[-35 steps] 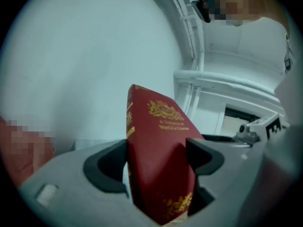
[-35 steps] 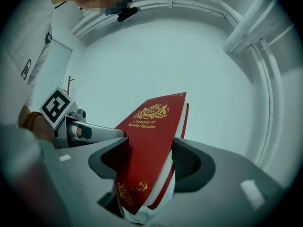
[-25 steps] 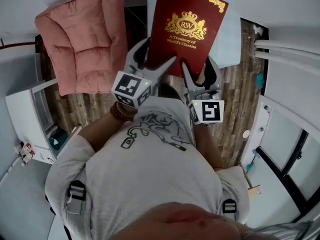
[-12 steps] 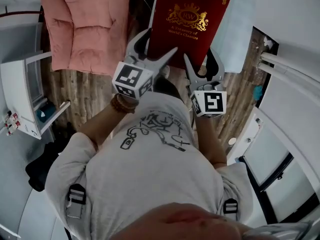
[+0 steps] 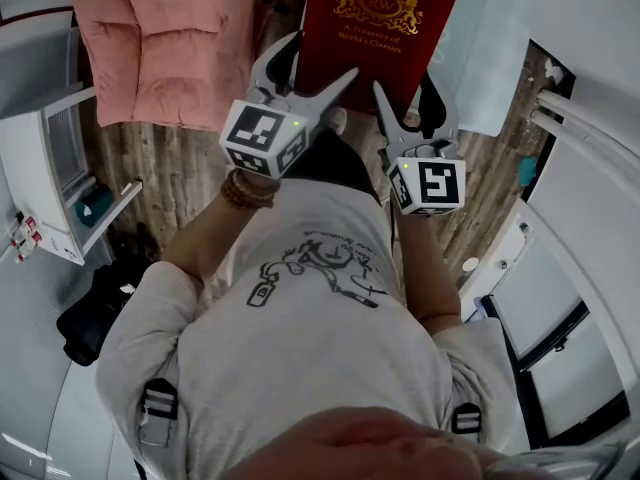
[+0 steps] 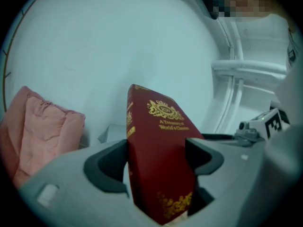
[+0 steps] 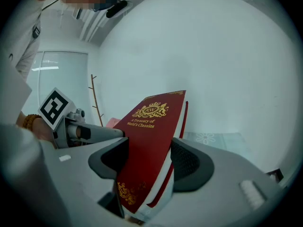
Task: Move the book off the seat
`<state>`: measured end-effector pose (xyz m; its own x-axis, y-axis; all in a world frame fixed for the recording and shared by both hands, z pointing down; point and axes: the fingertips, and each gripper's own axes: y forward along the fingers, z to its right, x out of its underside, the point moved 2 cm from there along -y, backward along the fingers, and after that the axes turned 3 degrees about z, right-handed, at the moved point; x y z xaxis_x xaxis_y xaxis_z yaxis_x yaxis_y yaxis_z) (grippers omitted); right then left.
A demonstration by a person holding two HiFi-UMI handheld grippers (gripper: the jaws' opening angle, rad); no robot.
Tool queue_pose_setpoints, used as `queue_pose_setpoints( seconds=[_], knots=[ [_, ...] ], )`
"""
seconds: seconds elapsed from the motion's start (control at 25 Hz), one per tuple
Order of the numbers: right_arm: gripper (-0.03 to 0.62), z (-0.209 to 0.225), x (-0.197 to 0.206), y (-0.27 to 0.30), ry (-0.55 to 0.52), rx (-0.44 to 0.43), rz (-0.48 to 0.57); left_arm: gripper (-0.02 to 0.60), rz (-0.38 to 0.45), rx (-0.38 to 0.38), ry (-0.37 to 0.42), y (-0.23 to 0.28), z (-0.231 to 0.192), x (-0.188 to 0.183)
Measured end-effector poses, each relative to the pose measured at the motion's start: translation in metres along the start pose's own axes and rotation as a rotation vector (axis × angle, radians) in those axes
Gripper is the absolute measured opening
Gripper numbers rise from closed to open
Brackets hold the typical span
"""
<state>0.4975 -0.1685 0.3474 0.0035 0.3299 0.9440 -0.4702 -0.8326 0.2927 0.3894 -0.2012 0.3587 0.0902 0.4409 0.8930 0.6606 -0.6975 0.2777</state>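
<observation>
Red cloth with gold tooling marks the book, which is held up in the air by both claws, its front cover with the crest and the title "A Treasury of World's Classics" facing the person's head. The left claw has the lower corner on the spine side. In the left gripper view its dark pads stand wide apart with the thick volume filling the gap between them, and the book rises out of the jaws at a slight tilt against a white wall. The right claw clamps the lower edge on the page side with a narrower spread. In the right gripper view one pad sits on the front cover and the other on the back, with the white page edges showing just below. The two claws are near each other along the book's bottom edge, each with its marker cube trailing towards the person. A bead bracelet shows on the wrist behind the left claw. Well to the left of the left claw lies a pink padded cushion on the wood-plank floor, apart from the book. Beyond the right claw, to its right, is a pale blue surface – the book's far right corner overlaps it in the head view, but whether they touch I cannot tell. A white cabinet stands further left, past the cushion.
</observation>
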Motion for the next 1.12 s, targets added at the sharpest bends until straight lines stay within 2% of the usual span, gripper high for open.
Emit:
queue_pose_setpoints(
  seconds=[0.32,0.76,1.12],
  knots=[
    [0.279,0.014,0.049,0.039,0.04,0.02,-0.053,0.379,-0.062,0.014,-0.031,0.03,-0.04,0.043],
    [0.281,0.045,0.137,0.08,0.094,0.026,-0.124,0.379,-0.156,0.008,-0.079,0.076,-0.08,0.126],
    [0.281,0.048,0.2,0.115,0.127,0.027,-0.161,0.377,-0.203,0.004,-0.105,0.093,-0.12,0.183]
  ],
)
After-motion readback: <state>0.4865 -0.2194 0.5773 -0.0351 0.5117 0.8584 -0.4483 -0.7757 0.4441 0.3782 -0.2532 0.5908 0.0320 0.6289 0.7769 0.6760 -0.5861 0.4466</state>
